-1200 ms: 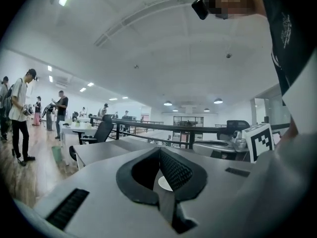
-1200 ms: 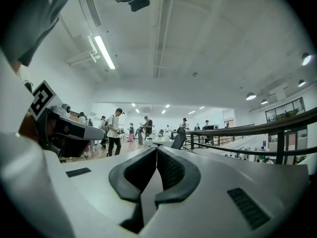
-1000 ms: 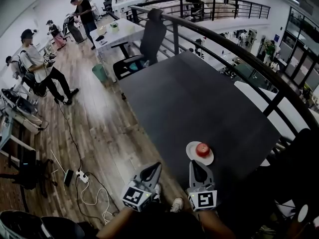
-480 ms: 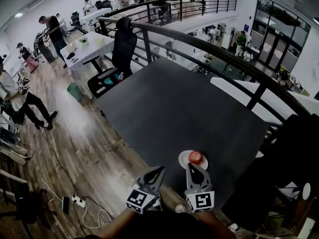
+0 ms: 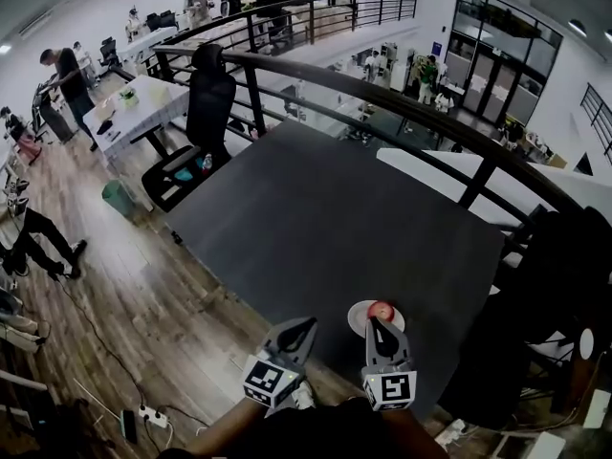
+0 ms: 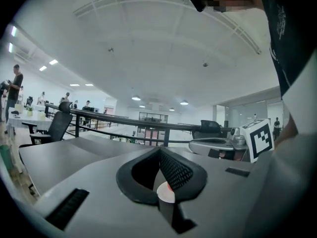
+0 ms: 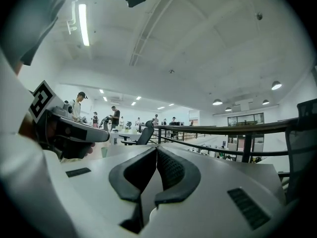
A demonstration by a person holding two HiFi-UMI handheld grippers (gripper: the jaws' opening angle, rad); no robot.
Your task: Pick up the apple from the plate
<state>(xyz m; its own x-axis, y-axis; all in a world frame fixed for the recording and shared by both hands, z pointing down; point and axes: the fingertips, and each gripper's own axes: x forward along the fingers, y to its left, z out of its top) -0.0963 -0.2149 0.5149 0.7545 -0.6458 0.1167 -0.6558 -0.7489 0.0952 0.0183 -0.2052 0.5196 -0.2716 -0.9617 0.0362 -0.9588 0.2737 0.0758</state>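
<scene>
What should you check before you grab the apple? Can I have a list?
1. Apple sits on the plate: ok.
2. Plate rests fully on the table: ok.
3. Right hand-held gripper open for the grab: not ok, jaws together.
4. Left hand-held gripper holds nothing: ok, jaws together and empty.
5. Right hand-held gripper at the apple's height: cannot tell.

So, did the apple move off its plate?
No. The apple still sits on the white plate, near the dark table's front edge, as before.
</scene>
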